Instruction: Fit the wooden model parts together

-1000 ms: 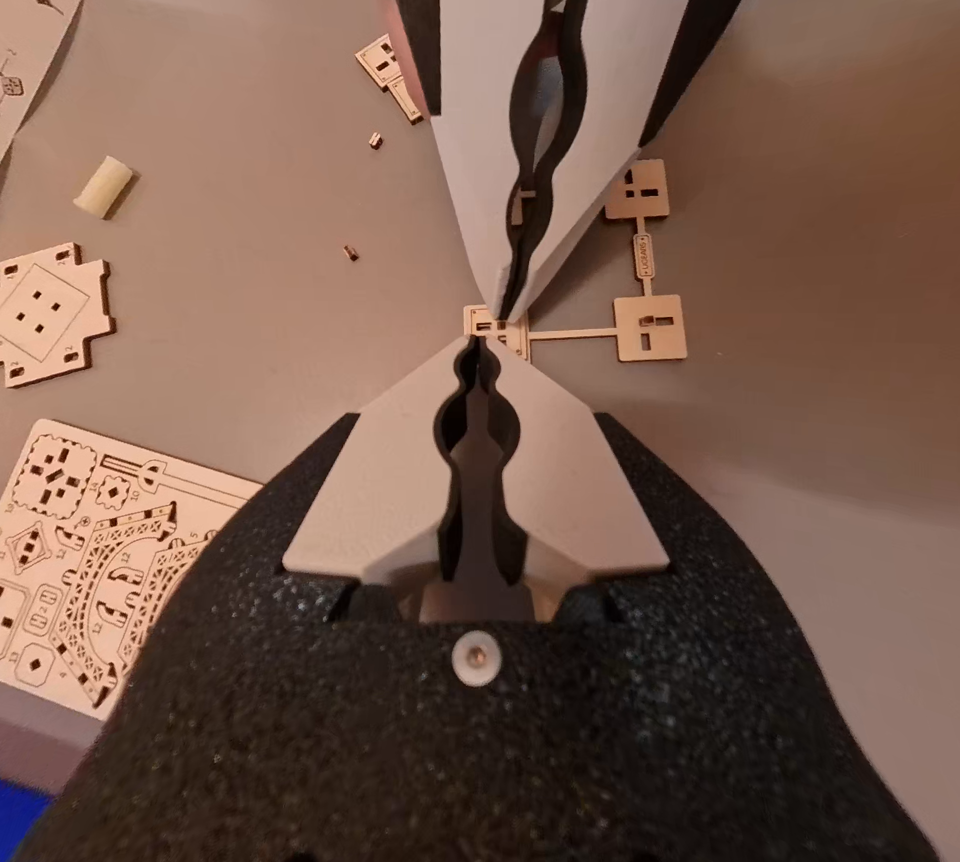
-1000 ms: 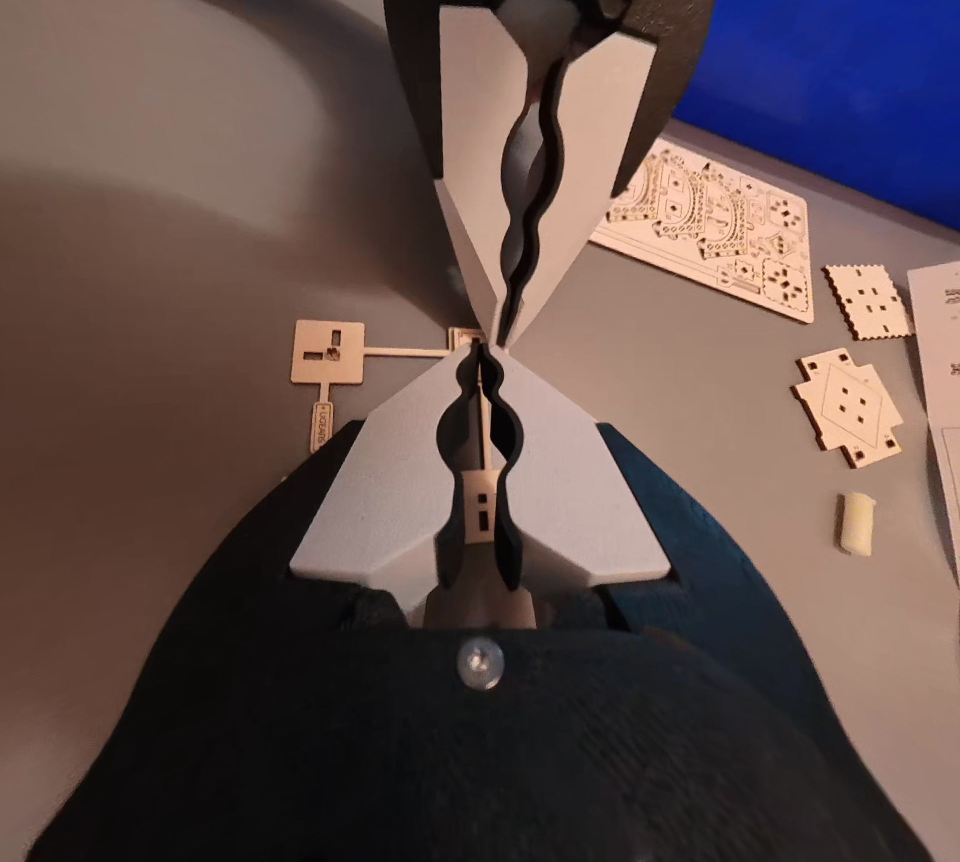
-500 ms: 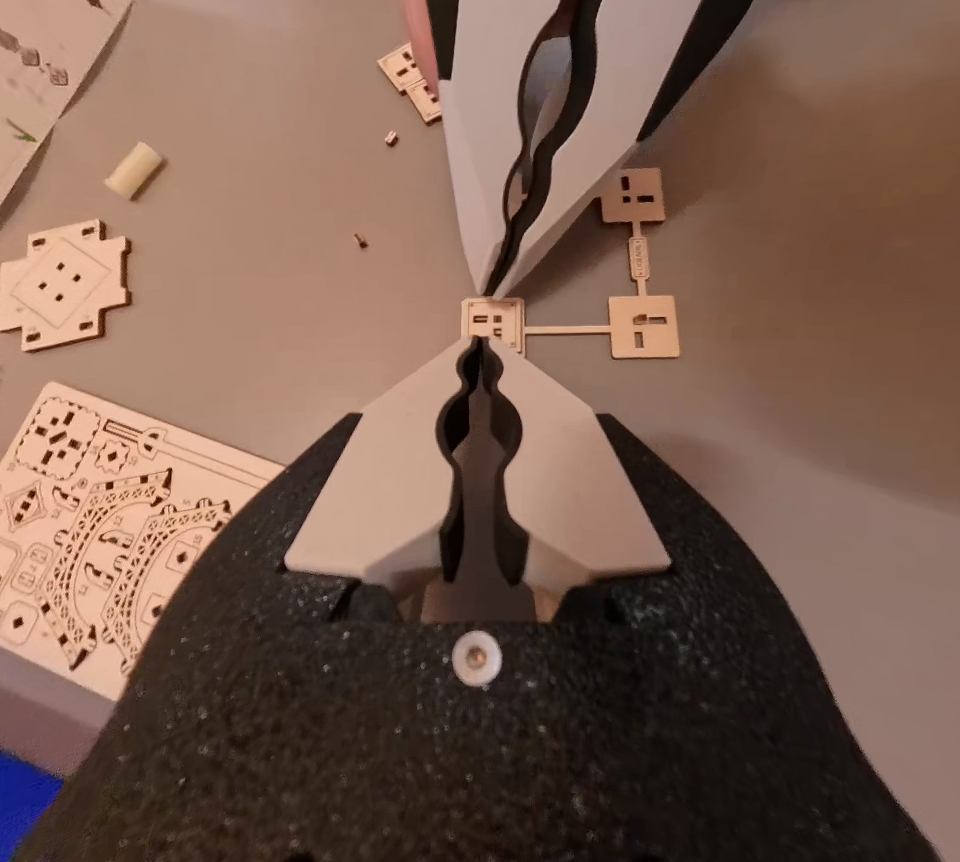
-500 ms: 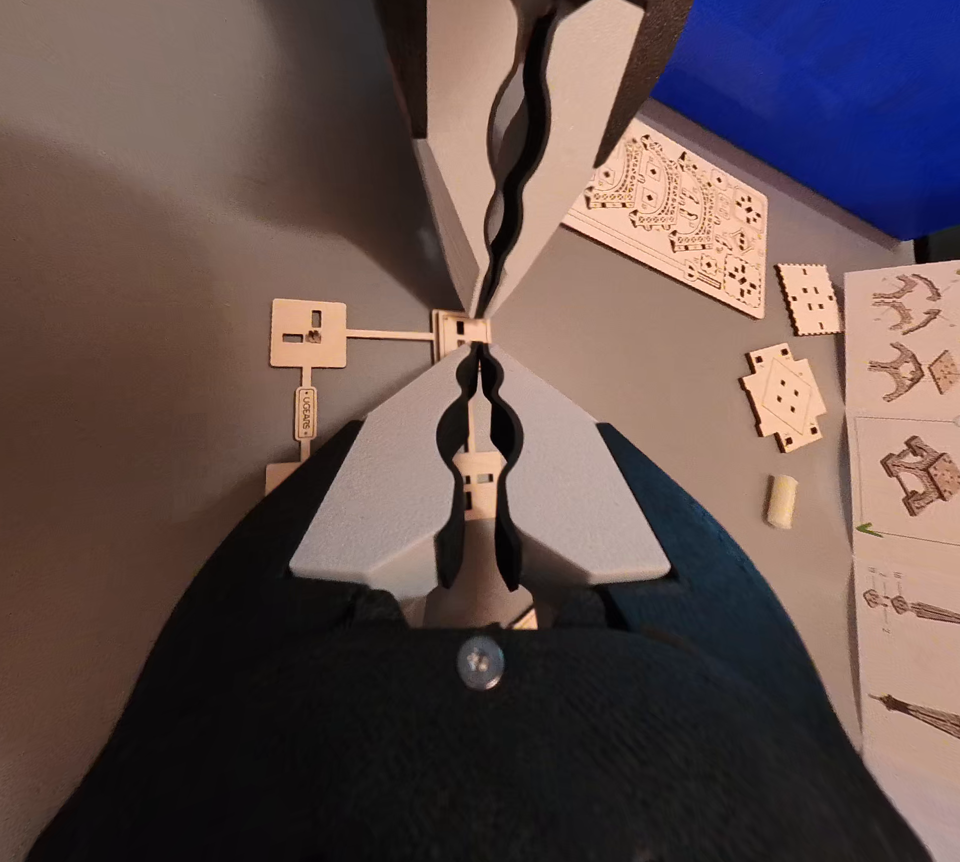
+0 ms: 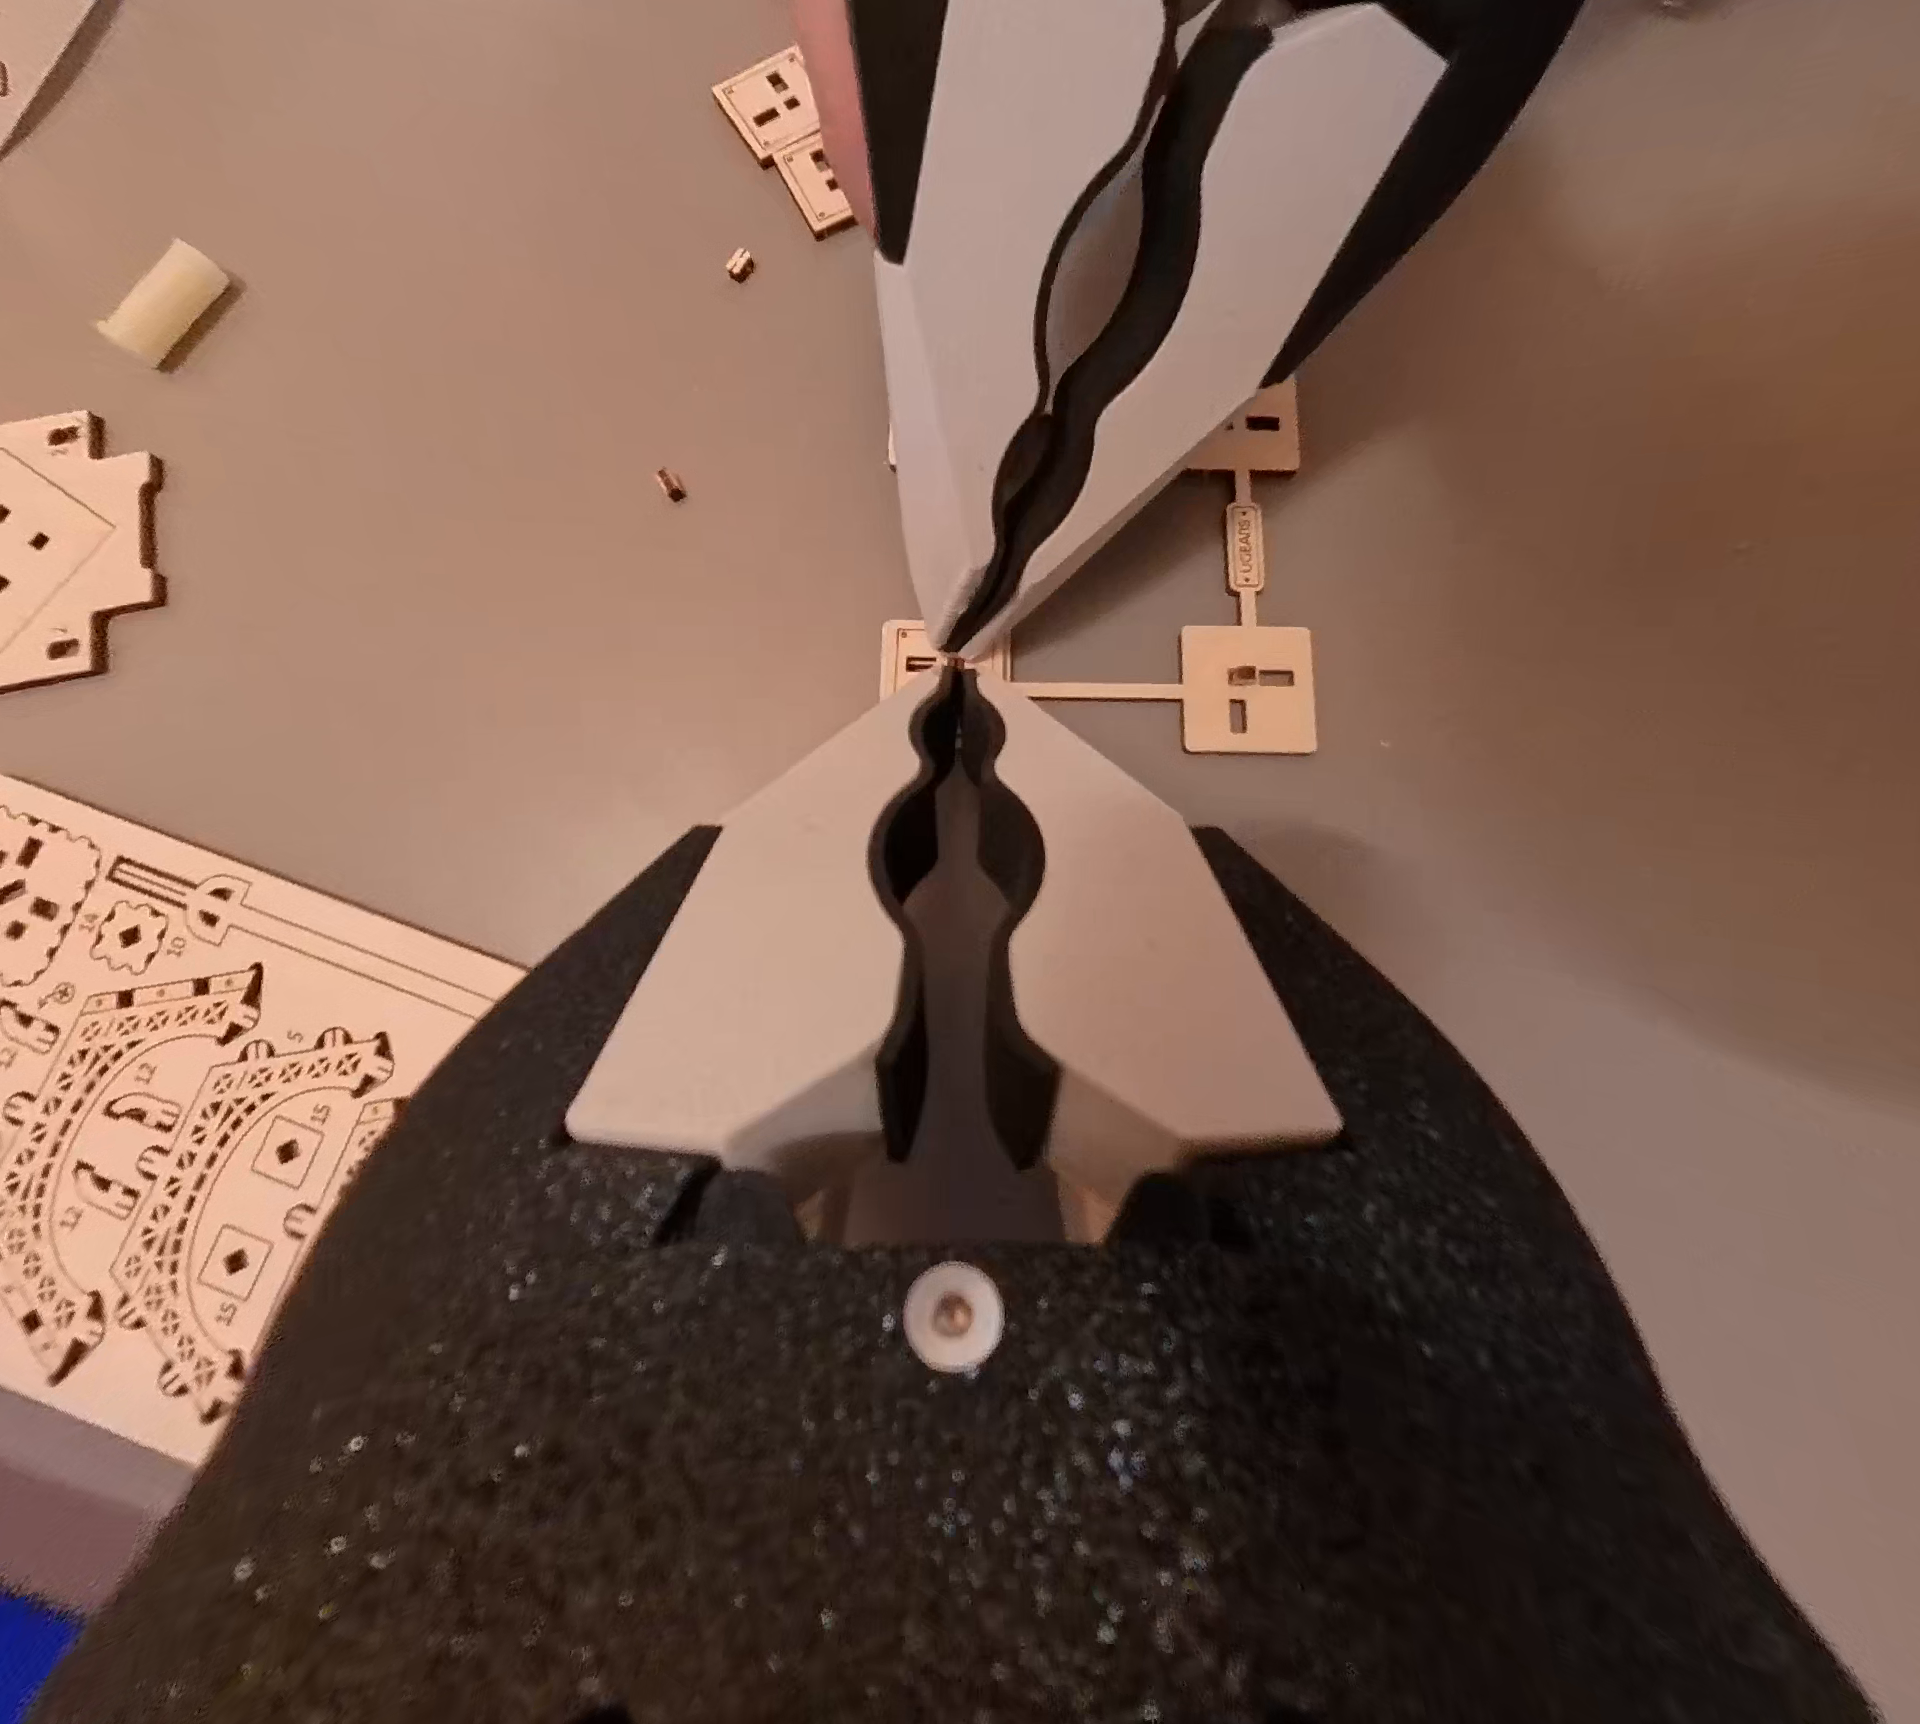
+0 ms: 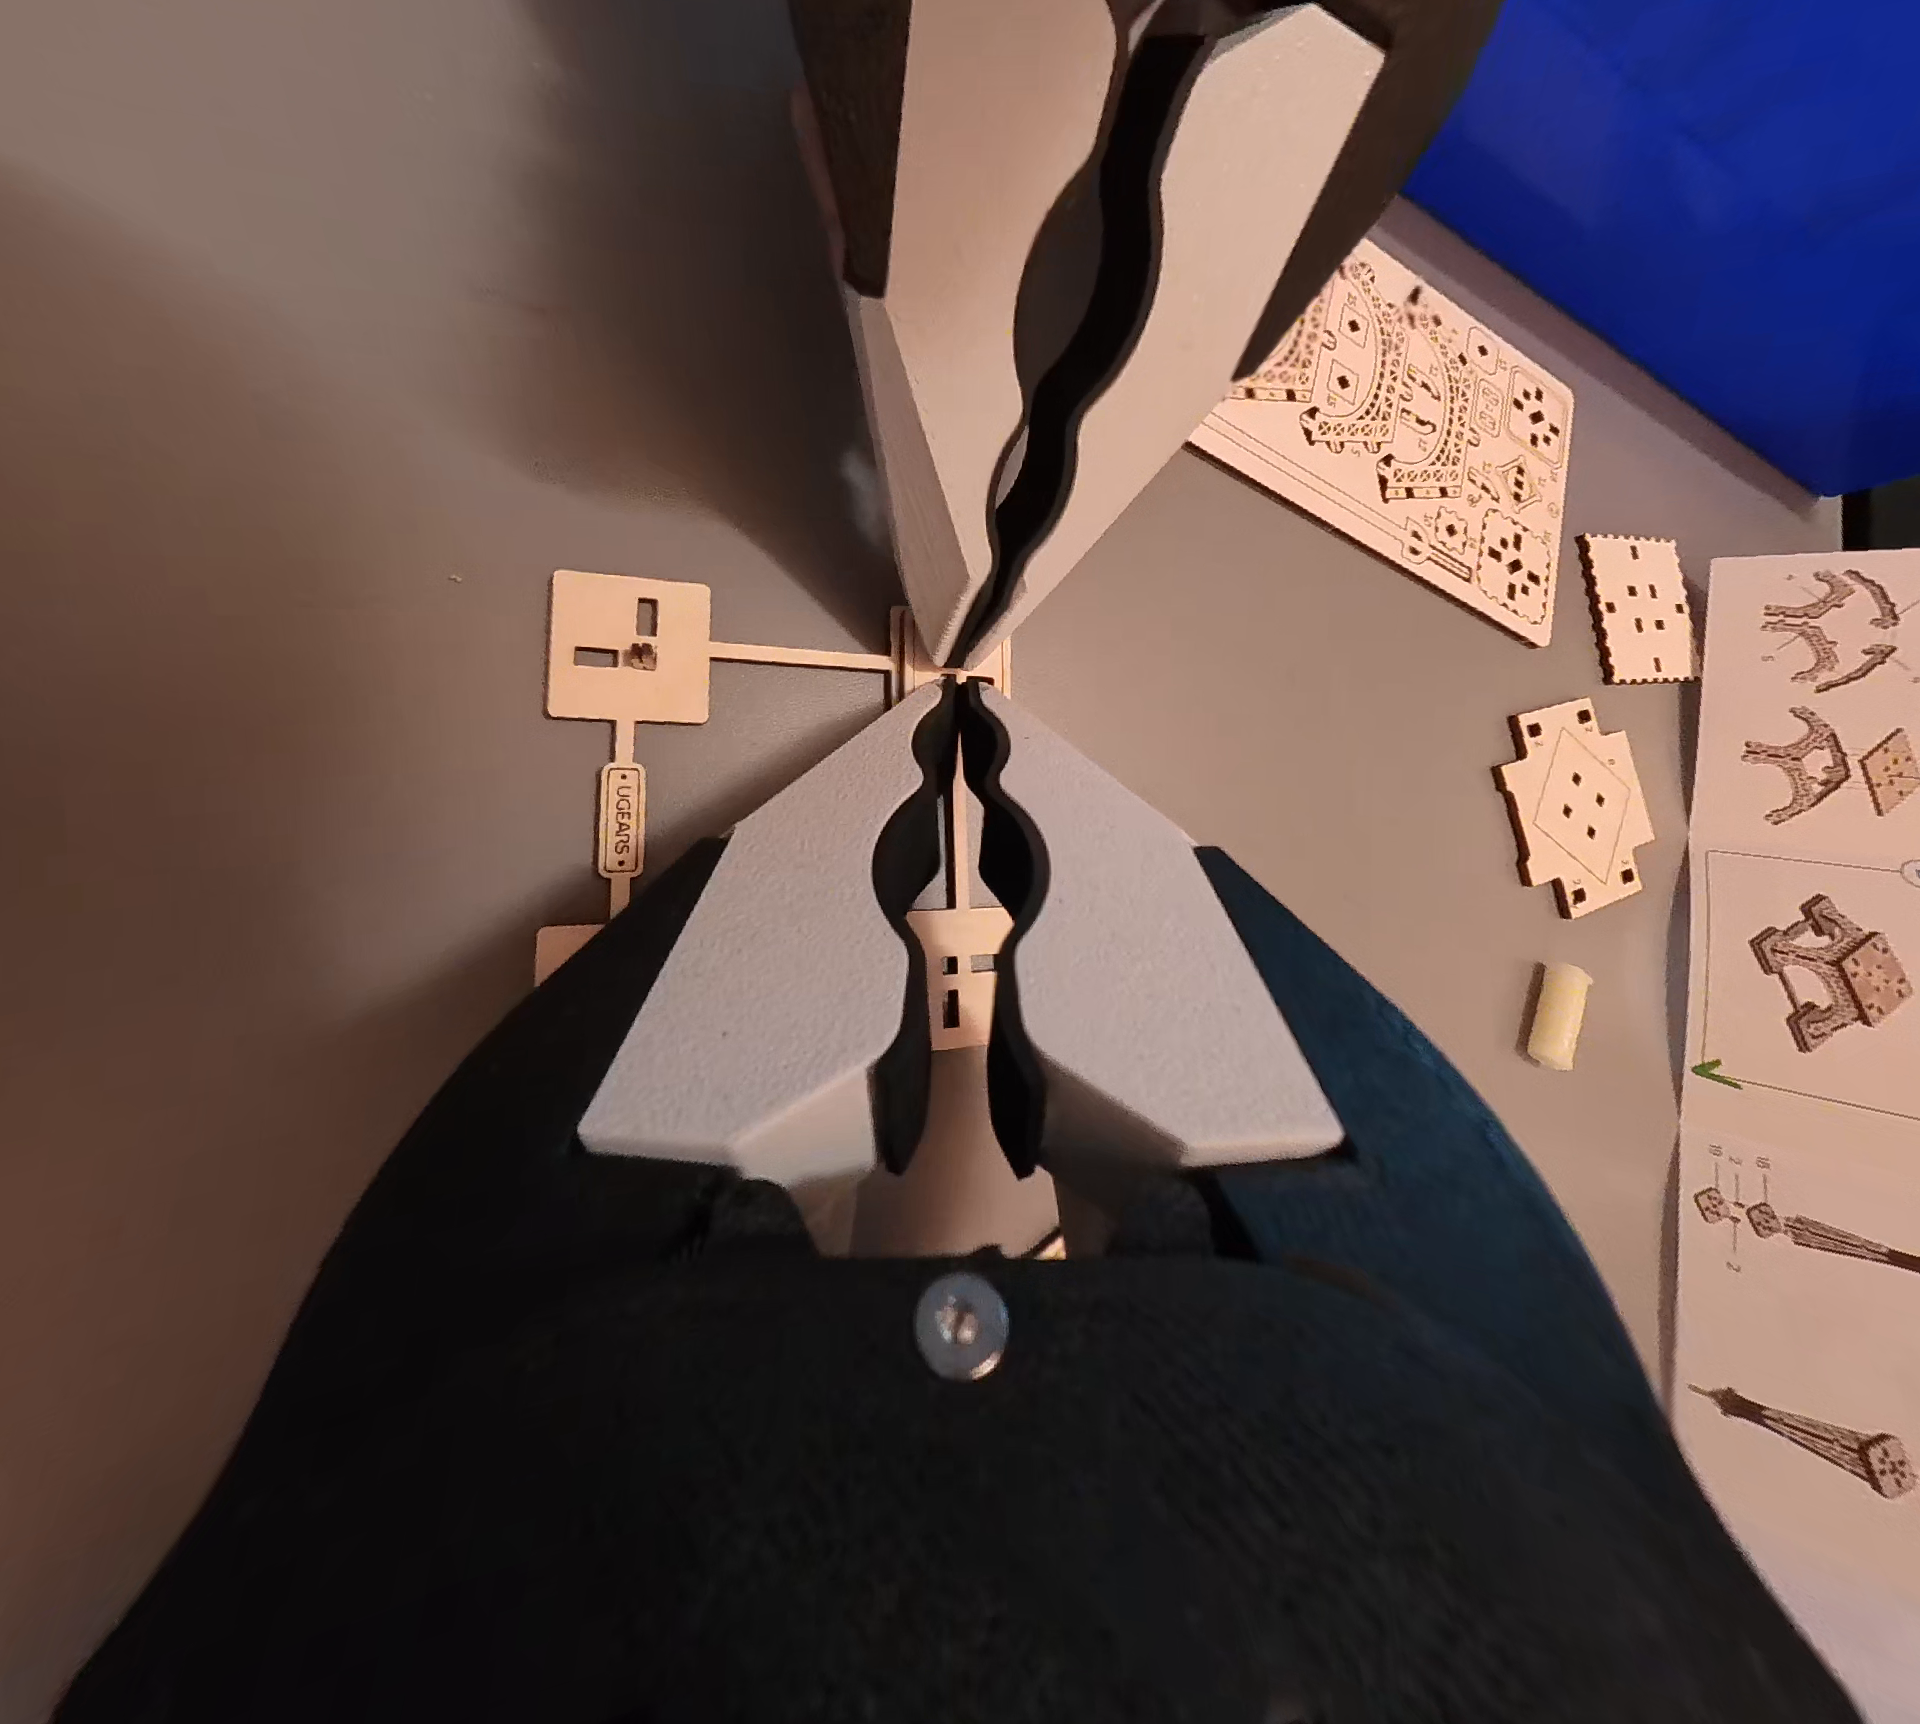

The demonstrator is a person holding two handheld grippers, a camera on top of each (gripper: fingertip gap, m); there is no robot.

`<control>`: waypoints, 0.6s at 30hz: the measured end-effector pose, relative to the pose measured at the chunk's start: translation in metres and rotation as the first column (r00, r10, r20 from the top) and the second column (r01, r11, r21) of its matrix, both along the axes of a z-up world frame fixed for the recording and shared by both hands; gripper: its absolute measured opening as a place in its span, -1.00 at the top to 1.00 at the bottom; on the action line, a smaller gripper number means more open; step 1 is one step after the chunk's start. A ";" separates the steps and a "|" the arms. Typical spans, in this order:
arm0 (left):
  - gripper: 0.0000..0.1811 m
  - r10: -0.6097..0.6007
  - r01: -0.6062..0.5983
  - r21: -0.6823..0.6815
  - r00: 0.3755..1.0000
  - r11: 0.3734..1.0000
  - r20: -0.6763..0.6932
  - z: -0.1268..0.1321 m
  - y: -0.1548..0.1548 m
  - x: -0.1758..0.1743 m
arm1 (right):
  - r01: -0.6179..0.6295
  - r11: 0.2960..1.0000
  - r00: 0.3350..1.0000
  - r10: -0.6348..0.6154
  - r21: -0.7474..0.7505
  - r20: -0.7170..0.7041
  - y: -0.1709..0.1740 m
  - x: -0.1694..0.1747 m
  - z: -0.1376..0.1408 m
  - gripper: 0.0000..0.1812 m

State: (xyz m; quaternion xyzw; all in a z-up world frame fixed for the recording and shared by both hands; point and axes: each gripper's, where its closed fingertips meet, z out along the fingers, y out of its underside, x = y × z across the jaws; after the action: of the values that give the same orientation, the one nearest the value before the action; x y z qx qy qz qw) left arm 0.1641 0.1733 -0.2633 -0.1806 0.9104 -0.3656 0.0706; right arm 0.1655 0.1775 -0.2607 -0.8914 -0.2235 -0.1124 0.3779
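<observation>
A thin wooden frame of small squares joined by strips [image 5: 1247, 687] lies flat on the grey table and also shows in the right wrist view [image 6: 629, 646]. My left gripper [image 5: 954, 687] and right gripper [image 6: 958, 687] meet tip to tip over the frame's small middle square [image 5: 902, 661]. Both look shut. The right gripper [image 5: 968, 644] comes down from above in the left wrist view, and the left gripper [image 6: 966, 651] does the same in the right wrist view. A tiny tan speck sits between the tips. I cannot tell whether either holds it.
A laser-cut parts sheet [image 5: 156, 1103], a cross-shaped plate [image 5: 62, 552], a pale cylinder [image 5: 161, 303], two small squares [image 5: 790, 126] and tiny loose bits [image 5: 738, 266] lie to the left. An instruction sheet [image 6: 1818, 947] and a blue bin [image 6: 1714, 116] are to the right. Left and right tips are no more than a few centimetres apart. The cross-shaped plate [image 5: 62, 552] is about 20 cm from both grippers' fingertips. It is also in sight in the right wrist view [image 6: 1553, 806].
The right gripper's tip, lifted just off the middle square half a second ago, has come back down onto it. Both grippers stay shut, tip to tip.
</observation>
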 end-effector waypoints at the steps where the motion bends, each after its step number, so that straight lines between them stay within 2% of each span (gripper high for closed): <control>1: 1.00 0.003 -0.003 0.017 1.000 1.000 -0.001 0.000 0.000 0.000 | 0.006 1.000 1.000 -0.006 0.003 -0.005 0.000 0.000 0.000 1.00; 7: 1.00 0.004 -0.004 0.082 1.000 0.997 -0.007 -0.001 0.000 0.000 | 0.021 1.000 1.000 -0.021 -0.007 -0.016 0.000 0.000 0.000 1.00; 11: 1.00 0.021 -0.021 0.011 0.999 1.000 0.027 0.001 0.001 0.002 | 0.023 0.999 0.998 -0.022 0.023 -0.051 0.001 0.000 0.001 1.00; 15: 1.00 0.192 -0.184 -0.154 0.981 0.971 0.036 0.018 0.018 0.010 | 0.070 0.990 0.992 -0.057 0.122 -0.110 -0.002 0.009 0.021 1.00; 16: 1.00 0.239 -0.230 -0.178 0.970 0.957 0.033 0.021 0.023 0.012 | 0.076 0.990 0.992 -0.063 0.119 -0.112 -0.006 0.013 0.025 1.00; 18: 0.90 0.248 -0.240 -0.160 0.968 0.958 0.031 0.018 0.026 0.006 | 0.079 0.993 0.994 -0.072 0.082 -0.076 -0.015 0.021 0.025 1.00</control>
State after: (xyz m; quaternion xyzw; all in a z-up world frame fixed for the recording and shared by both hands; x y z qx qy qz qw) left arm 0.1705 0.1993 -0.2449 -0.2870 0.8479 -0.4282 0.1240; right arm 0.1868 0.1625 -0.2359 -0.8859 -0.1705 -0.1032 0.4189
